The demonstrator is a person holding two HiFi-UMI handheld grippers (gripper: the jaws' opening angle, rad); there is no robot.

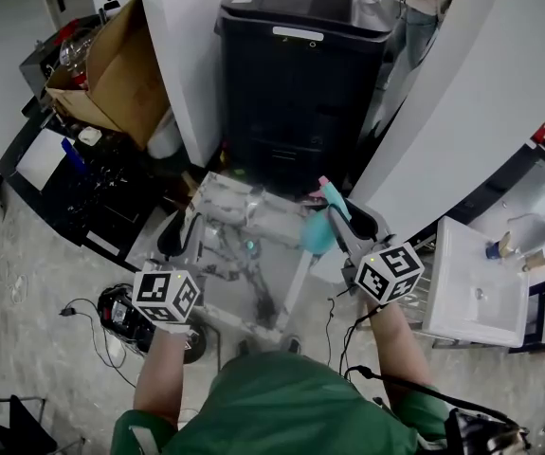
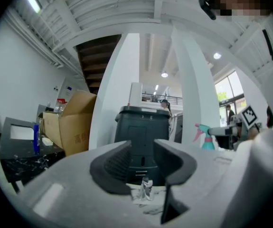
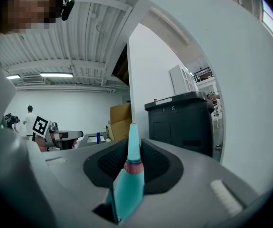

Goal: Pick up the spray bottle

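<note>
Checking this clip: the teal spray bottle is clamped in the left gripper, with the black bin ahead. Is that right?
Not quite. The right gripper is the one clamped on the spray bottle, as the right gripper view shows. The left gripper has its jaws apart with nothing between them. The black bin does stand ahead.

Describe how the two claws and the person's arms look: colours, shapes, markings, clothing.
Both the left claw and right claw have light grey bodies with black, ribbed, curved pads. Each carries a white cube with black square markers: left cube, right cube. The person wears a green top with short sleeves; a black cable runs by the right elbow.
</note>
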